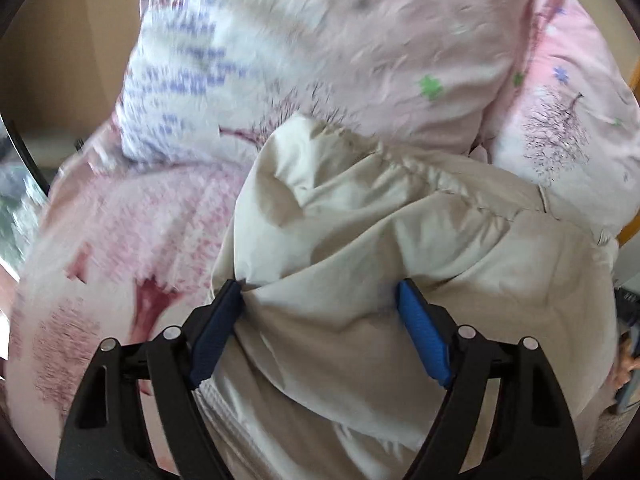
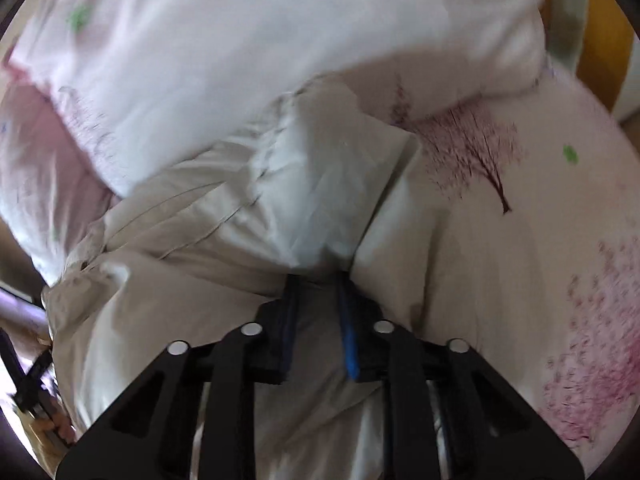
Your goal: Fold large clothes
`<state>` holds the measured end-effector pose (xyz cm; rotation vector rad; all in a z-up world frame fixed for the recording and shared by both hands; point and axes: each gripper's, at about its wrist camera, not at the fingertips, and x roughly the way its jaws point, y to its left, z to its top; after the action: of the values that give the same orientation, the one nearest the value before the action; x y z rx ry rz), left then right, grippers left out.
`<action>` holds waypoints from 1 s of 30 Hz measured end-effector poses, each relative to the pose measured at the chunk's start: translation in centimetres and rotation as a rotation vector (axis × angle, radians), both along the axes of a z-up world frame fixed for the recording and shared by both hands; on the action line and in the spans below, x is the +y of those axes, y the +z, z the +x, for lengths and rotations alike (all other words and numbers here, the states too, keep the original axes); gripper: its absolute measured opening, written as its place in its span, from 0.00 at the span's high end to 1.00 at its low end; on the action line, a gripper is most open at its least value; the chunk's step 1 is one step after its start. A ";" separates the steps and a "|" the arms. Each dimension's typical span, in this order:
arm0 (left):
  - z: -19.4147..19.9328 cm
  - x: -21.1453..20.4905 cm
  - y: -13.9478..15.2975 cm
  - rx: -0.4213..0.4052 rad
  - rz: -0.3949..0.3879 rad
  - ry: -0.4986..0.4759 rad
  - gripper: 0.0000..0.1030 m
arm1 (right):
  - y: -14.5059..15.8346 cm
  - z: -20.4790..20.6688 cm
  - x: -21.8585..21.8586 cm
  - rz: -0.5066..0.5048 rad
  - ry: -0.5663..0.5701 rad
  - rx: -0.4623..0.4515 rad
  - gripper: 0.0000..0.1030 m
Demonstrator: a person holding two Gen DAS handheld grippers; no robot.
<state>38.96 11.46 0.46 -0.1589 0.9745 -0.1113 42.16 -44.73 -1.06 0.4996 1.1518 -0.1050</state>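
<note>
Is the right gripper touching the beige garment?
Touching. The right wrist view shows the right gripper nearly shut, pinching a fold of the beige garment.

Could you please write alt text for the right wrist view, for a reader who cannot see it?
The right gripper pinches a bunched fold of a cream garment, its jaws nearly shut on the cloth. The garment lies on pink floral bedding, and the picture is motion-blurred.

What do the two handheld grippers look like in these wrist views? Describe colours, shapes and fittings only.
The left gripper has black, angular linkage arms with slot cutouts, round silver pivot pins, and textured blue pads on its finger faces. The right gripper has the same build: black arms, silver pins, blue pads. No cables, markings or sleeves are visible.
</note>
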 end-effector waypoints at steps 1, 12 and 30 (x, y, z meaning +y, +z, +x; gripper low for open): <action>0.3 0.2 -0.3 0.009 -0.014 0.012 0.22 | -0.3 0.0 -0.2 0.011 -0.012 0.000 0.87; -4.3 2.6 1.0 -0.091 -0.115 -0.020 0.22 | 3.8 -7.3 -2.0 0.008 -0.027 -0.231 0.50; -8.3 7.0 -2.5 -0.085 -0.386 0.067 0.19 | 1.6 -12.3 -5.1 0.180 -0.178 -0.261 0.27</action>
<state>30.66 18.49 -2.04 -0.5369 0.8538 -0.2432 29.85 -49.82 0.53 0.7531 0.8639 -0.0878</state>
